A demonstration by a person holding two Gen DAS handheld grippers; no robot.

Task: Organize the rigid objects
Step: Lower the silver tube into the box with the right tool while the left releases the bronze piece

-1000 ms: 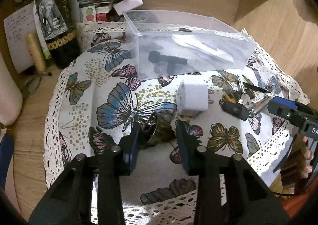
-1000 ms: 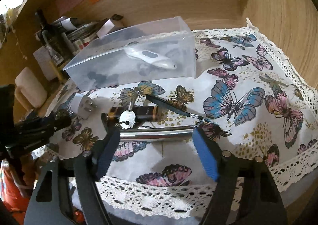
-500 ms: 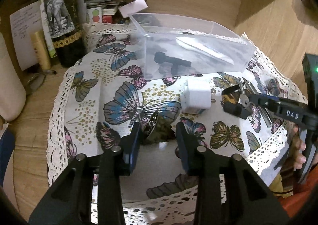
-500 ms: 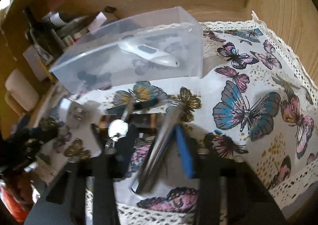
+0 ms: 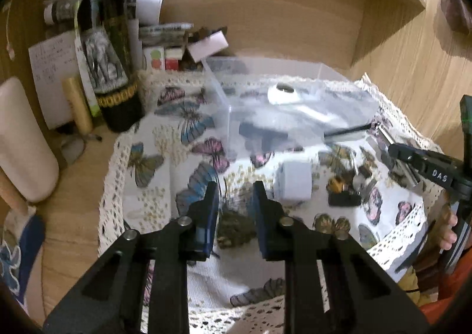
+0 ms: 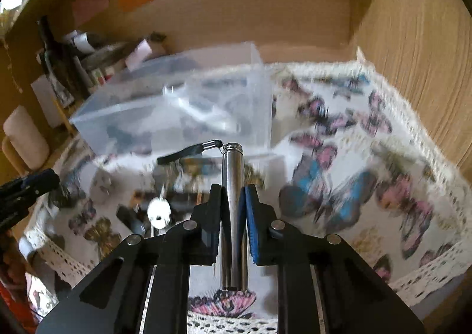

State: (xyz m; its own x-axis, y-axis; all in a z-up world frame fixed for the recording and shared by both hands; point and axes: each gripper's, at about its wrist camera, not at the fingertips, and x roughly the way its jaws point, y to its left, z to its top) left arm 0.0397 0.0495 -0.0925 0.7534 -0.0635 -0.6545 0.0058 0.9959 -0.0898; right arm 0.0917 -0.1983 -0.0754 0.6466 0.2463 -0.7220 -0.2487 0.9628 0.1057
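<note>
My right gripper (image 6: 233, 195) is shut on a silver metal tube (image 6: 233, 186) with a black strap (image 6: 188, 152) hanging from its far end, held above the butterfly cloth (image 6: 368, 186) and pointing at the clear plastic bin (image 6: 183, 109). My left gripper (image 5: 234, 195) is partly open, its fingers either side of a dark brass-coloured object (image 5: 236, 226) on the cloth, above it. A white plug adapter (image 5: 293, 183) and a key bunch (image 5: 345, 189) lie to its right. The bin (image 5: 289, 109) holds a white object and dark items.
A dark wine bottle (image 5: 109, 53), papers and small boxes stand at the back left. A cream cylinder (image 5: 23, 142) is at the left. Wooden walls close the back and right. The right gripper (image 5: 424, 165) shows at the right edge of the left wrist view.
My right gripper closed on the silver tube, turned it lengthwise and lifted it toward the bin. My left gripper rose a little over the brass-coloured object.
</note>
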